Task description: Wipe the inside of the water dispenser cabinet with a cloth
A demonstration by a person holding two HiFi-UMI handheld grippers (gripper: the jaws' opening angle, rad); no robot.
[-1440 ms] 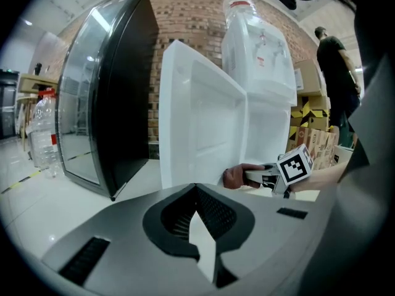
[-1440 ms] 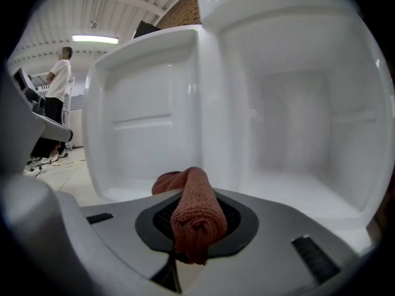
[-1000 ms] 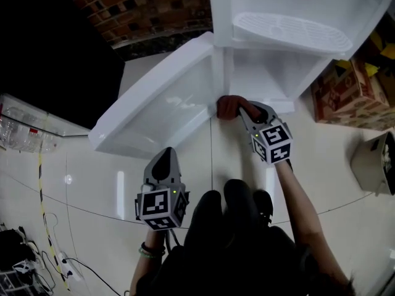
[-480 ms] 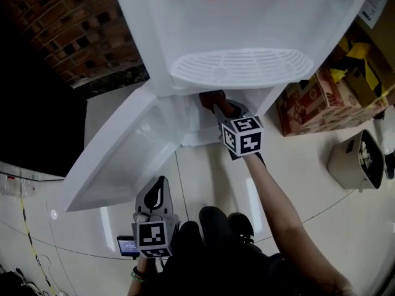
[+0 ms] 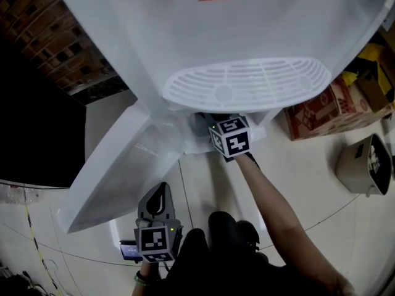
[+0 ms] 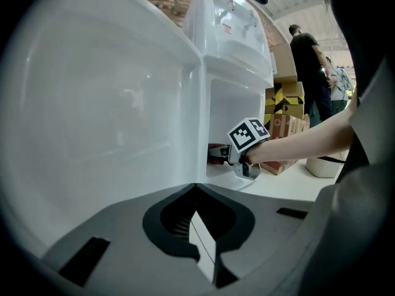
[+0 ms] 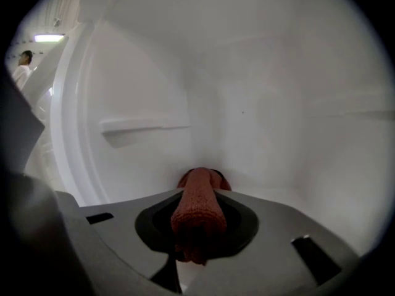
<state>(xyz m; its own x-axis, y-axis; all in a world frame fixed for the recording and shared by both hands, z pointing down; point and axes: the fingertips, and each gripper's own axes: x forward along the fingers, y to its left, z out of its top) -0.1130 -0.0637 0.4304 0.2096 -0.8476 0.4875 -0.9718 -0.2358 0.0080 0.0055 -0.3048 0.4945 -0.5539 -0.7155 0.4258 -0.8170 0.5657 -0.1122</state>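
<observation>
The right gripper (image 7: pixel 196 230), jaws clamped on a rust-red cloth (image 7: pixel 197 205), is inside the open water dispenser cabinet (image 7: pixel 265 103). The cloth's long axis points straight ahead toward the back wall, low by the floor's rear edge. The left gripper (image 6: pixel 197 233), jaws together and empty, hangs well outside beside the open door (image 5: pixel 123 165), leaving the right the nearer for wiping.

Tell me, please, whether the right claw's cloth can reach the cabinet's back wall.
Likely yes: the right claw, shut on the red cloth, is inside the cabinet, with nothing before the back wall.
</observation>
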